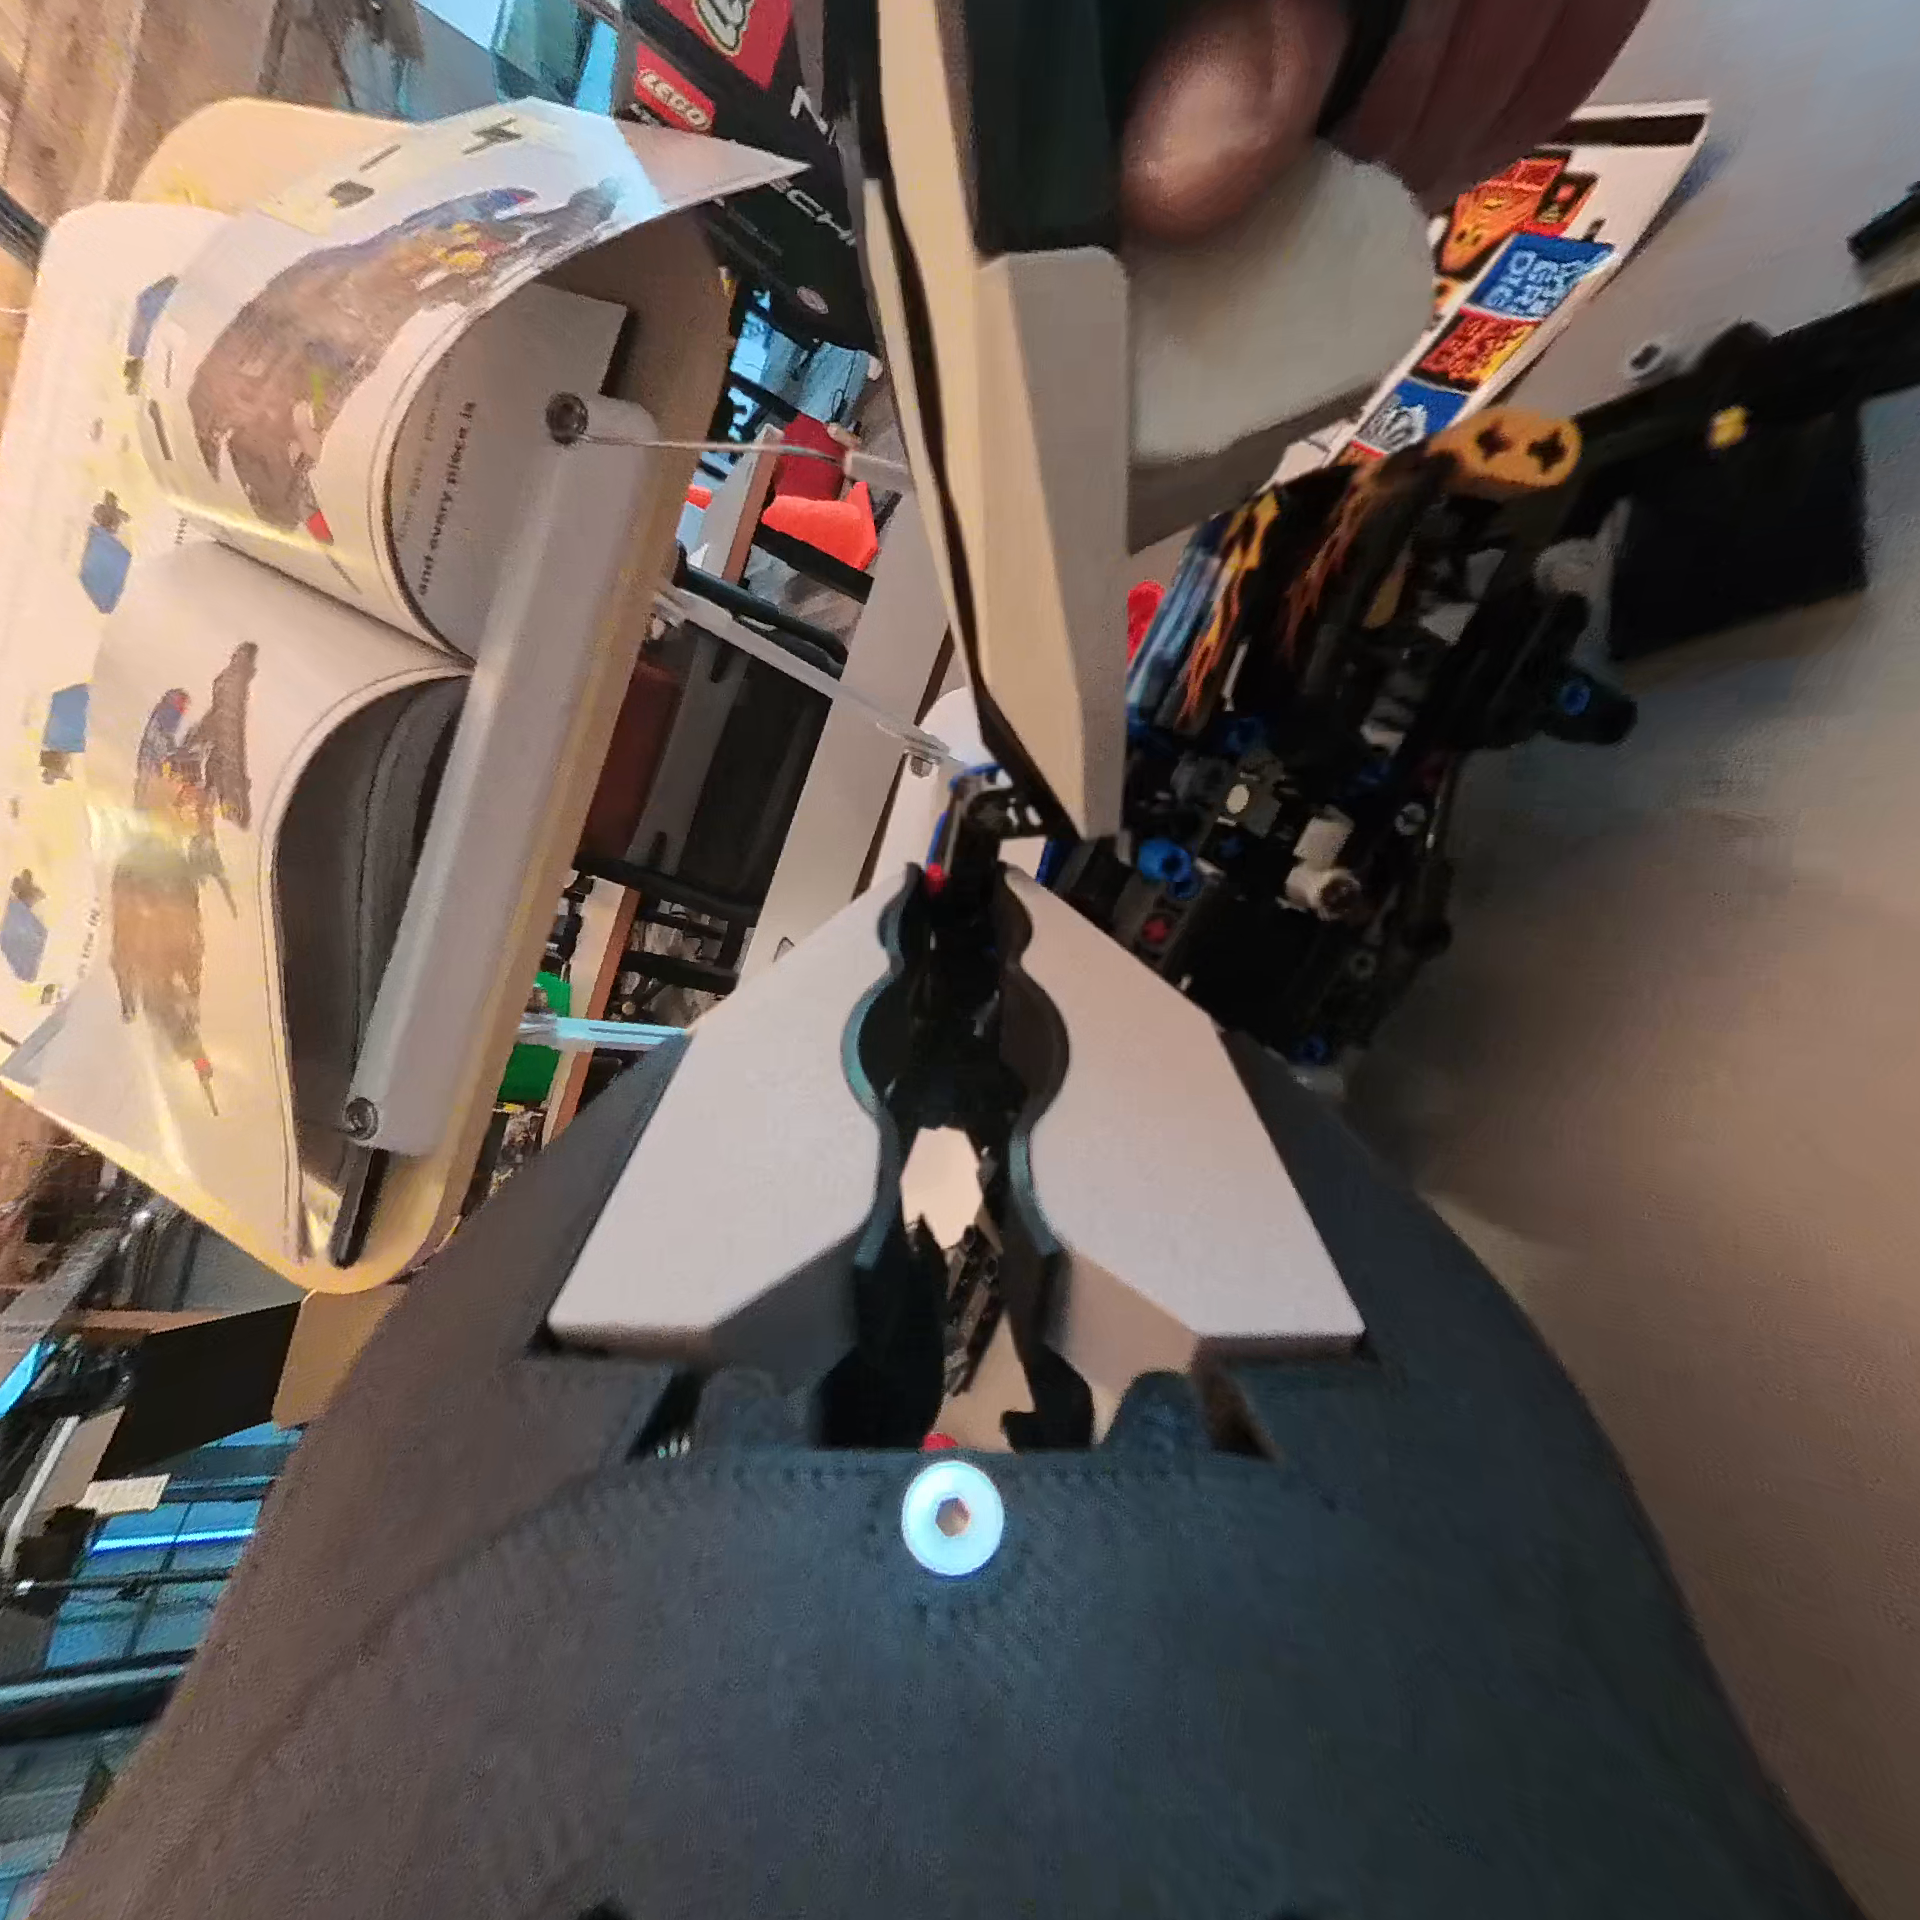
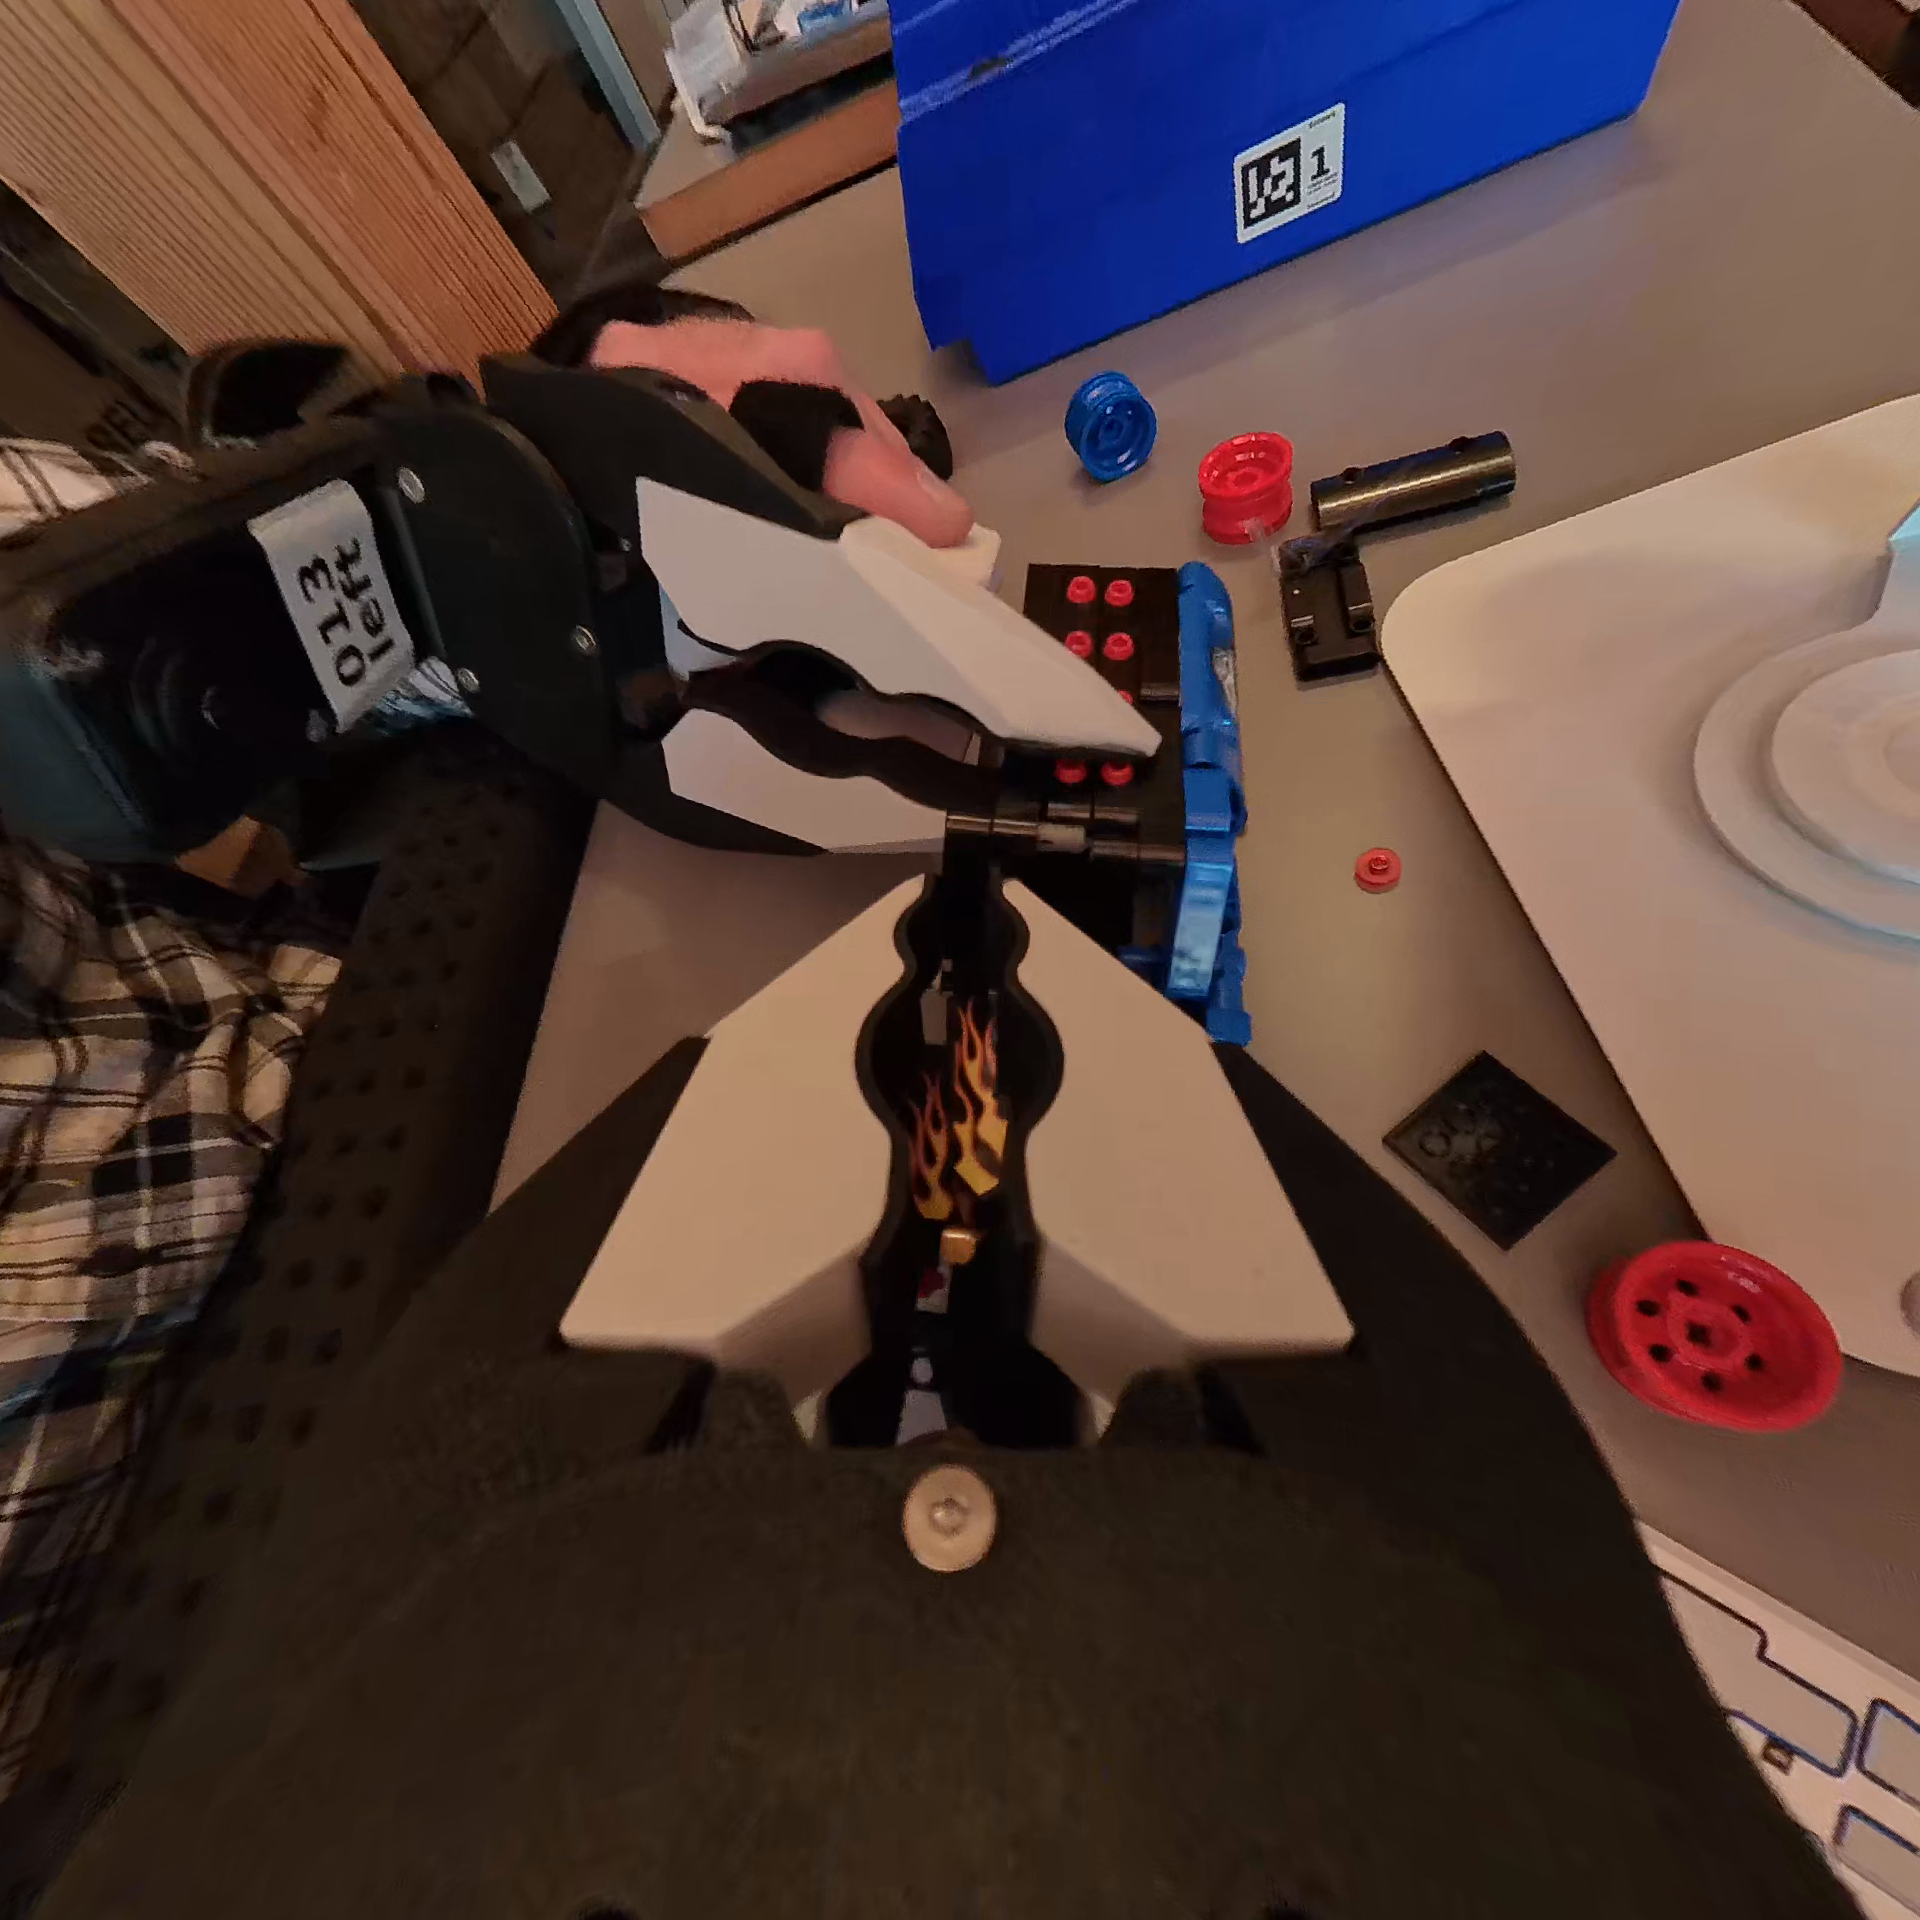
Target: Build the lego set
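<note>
Both grippers are clamped on the same Lego vehicle model (image 2: 1132, 748): the right gripper (image 2: 961, 914) pinches a black flame-printed panel (image 2: 961, 1122), seemingly to steady the build, while the left gripper (image 1: 961, 894) bites its black frame from the other side, probably bracing it for pressing parts home. The model hangs just above the grey table (image 2: 1558, 312), near loose red wheels (image 2: 1714, 1335) and the instruction booklet (image 1: 239, 623). Blur and the closed fingers hide the exact contact points.
</note>
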### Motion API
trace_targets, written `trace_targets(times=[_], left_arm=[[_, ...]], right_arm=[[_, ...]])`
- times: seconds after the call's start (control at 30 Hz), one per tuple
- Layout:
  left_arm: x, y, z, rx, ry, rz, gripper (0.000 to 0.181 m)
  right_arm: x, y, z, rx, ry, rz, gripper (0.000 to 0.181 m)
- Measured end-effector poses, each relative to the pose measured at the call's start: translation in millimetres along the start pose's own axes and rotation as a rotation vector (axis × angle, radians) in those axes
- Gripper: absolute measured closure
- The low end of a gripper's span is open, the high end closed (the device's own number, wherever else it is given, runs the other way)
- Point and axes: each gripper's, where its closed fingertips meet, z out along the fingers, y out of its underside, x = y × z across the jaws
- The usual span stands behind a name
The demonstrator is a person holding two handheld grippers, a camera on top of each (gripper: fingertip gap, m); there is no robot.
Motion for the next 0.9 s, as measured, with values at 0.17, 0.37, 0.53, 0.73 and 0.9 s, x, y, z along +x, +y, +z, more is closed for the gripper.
trace_targets(times=[0.17,0.37,0.53,0.73,0.9], left_arm=[[0,0,0,0.005,-0.015,-0.006,0.171],[-2,-2,-2,0.03,-0.03,-0.025,0.172],[-4,0,-2,0.034,-0.04,-0.043,0.171],[-3,4,0,0.031,-0.03,-0.06,0.171],[1,10,-1,0.064,0.022,-0.032,0.17]], right_arm=[[-1,1,3,-0.023,0.04,-0.047,0.176],[-4,-2,4,-0.013,0.058,-0.074,0.176],[-3,-4,9,0.002,0.082,-0.084,0.176],[-1,-4,15,0.01,0.11,-0.081,0.175],[2,-3,23,0.017,0.126,-0.08,0.175]])
